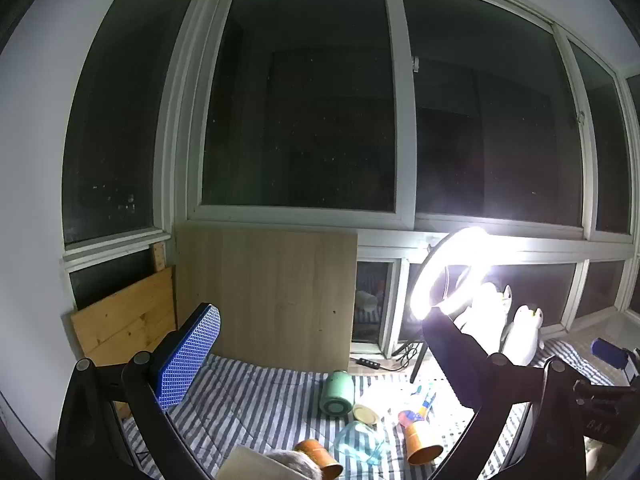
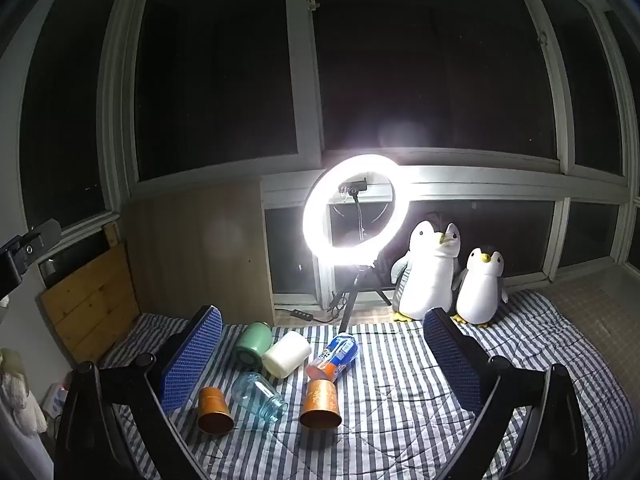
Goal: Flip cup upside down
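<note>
With both hand-held grippers (image 2: 322, 354) spread and empty, the small copper metal cup (image 2: 321, 404), rim-down at six o'clock on the striped bed (image 2: 400, 380), could roll off soft bedding if nudged.

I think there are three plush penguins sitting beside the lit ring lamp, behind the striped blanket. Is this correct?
Not quite: there are two white plush penguins, a larger one and a smaller one, not three. The right wrist view shows them beside the lit ring lamp, behind the striped blanket.

text | "BA" | dark gripper body (image 1: 596, 426), rest unreadable
</note>
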Tool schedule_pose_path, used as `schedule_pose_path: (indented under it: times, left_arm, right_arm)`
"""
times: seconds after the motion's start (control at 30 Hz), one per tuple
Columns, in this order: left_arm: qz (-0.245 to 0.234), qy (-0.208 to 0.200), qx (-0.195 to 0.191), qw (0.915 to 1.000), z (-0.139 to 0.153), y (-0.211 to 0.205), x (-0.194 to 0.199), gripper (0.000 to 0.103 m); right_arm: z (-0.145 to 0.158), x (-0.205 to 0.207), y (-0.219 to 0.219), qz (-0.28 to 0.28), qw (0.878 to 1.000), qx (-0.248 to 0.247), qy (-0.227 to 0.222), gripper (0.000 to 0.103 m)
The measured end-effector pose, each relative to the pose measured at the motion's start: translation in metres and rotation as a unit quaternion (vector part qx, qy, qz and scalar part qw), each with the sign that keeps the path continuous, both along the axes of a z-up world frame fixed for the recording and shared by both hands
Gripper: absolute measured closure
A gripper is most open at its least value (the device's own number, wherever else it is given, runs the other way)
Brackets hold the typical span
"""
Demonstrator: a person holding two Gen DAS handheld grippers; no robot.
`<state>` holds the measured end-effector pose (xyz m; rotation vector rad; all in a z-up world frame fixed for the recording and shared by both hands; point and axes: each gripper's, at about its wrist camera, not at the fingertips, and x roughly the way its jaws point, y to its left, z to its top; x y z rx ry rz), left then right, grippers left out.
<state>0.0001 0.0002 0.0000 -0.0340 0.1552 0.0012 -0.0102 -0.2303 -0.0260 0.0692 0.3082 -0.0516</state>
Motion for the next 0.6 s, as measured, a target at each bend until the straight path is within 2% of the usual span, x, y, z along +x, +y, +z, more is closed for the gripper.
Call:
schedule_pose_path:
  times: [0.6]
  left_arm:
    - [0.009, 0.020, -0.003, 0.9998, -0.008, 0.008, 0.009, 0.000]
  right_arm:
    - [0.002, 0.000, -0.001, -0.001, 1.000, -0.004, -0.004, 0.003]
